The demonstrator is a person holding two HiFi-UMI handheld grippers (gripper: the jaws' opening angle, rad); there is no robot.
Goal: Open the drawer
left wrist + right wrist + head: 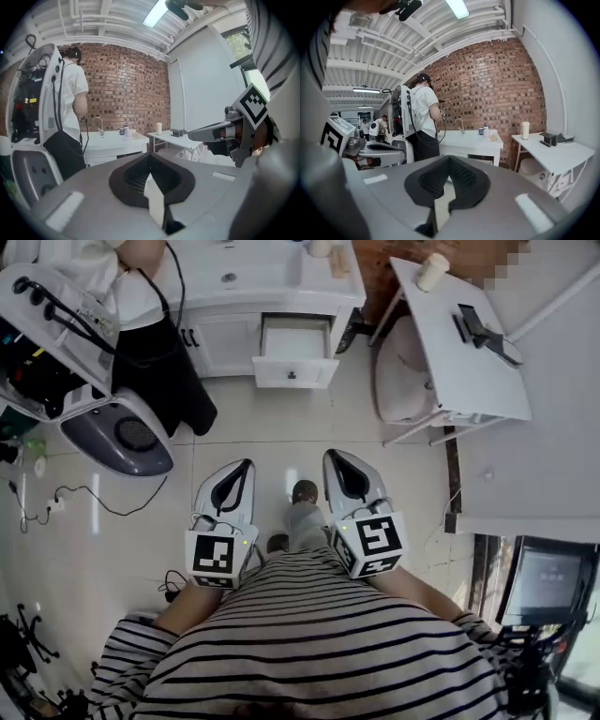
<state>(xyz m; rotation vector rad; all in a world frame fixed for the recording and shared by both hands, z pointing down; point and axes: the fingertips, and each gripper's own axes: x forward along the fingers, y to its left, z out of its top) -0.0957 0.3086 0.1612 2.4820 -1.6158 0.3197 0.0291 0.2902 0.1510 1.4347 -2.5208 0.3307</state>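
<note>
Drawer (293, 354) stands pulled out of the white sink cabinet (223, 341). Left gripper (246, 465) and right gripper (330, 457) hover side by side, well apart from that cabinet, each with jaws pressed together on nothing.

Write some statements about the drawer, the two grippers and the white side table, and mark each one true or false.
1. The drawer of the white cabinet is pulled out. True.
2. The right gripper holds the drawer's knob. False: it is shut and empty, close to the person's body, far from the drawer.
3. The left gripper has nothing between its jaws. True.
4. The side table has nothing on it. False: a pale cylinder and a dark device are on it.
5. Another person stands at the sink counter. True.
</note>
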